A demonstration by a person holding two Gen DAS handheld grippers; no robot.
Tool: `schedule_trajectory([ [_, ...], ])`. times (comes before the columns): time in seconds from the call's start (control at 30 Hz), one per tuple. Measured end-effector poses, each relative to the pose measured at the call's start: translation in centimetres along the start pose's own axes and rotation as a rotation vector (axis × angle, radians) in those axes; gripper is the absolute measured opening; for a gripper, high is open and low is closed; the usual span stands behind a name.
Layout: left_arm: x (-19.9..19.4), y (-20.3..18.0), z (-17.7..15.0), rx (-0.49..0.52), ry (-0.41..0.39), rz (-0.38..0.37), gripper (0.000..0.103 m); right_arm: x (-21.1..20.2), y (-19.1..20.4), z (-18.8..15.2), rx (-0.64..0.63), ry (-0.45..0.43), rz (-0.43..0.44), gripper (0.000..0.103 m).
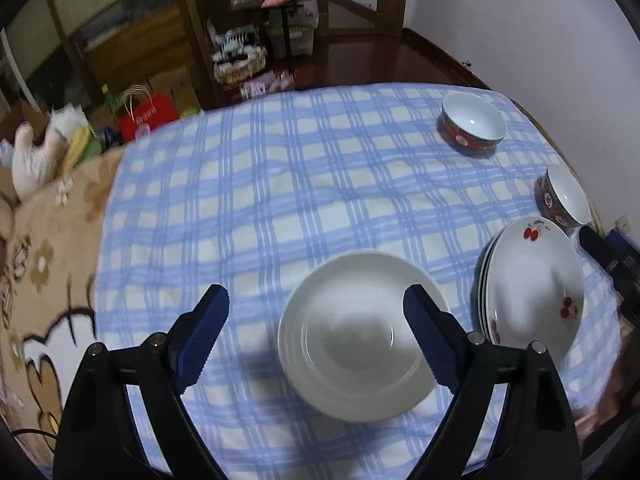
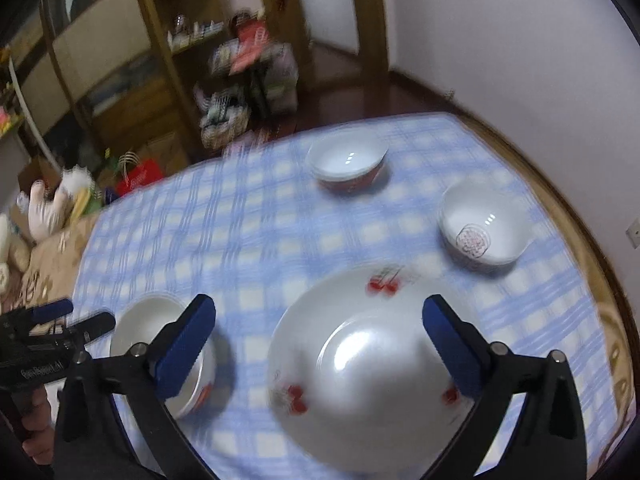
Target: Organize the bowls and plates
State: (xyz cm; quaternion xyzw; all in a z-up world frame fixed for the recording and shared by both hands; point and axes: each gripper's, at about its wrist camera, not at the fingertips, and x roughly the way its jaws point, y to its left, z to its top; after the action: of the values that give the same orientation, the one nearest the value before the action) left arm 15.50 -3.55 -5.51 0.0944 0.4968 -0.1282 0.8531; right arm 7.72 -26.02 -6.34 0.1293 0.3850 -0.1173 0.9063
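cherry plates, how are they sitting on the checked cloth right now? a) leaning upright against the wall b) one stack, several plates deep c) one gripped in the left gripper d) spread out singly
b: the cherry plates lie in one stack, several rims showing at its left edge, with no gripper pads on them.

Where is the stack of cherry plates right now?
In the right wrist view the plate stack sits on the checked cloth below the open right gripper, white bowl to its left.
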Motion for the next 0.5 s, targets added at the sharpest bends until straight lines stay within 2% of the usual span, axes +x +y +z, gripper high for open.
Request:
schedule_trajectory([
  [0.37, -0.9, -5.7, 4.0, 0.046, -0.047, -0.127, 0.088, -1.5, -4.5, 3.9, 0.016, -0.06, -0.062, 0.103],
  [0.5, -1.1, -8.2, 5.6, 0.077, -0.078, -0.14, 0.088, -1.2, -6.7, 4.8, 0.064, -0.086, -0.099, 0.103],
])
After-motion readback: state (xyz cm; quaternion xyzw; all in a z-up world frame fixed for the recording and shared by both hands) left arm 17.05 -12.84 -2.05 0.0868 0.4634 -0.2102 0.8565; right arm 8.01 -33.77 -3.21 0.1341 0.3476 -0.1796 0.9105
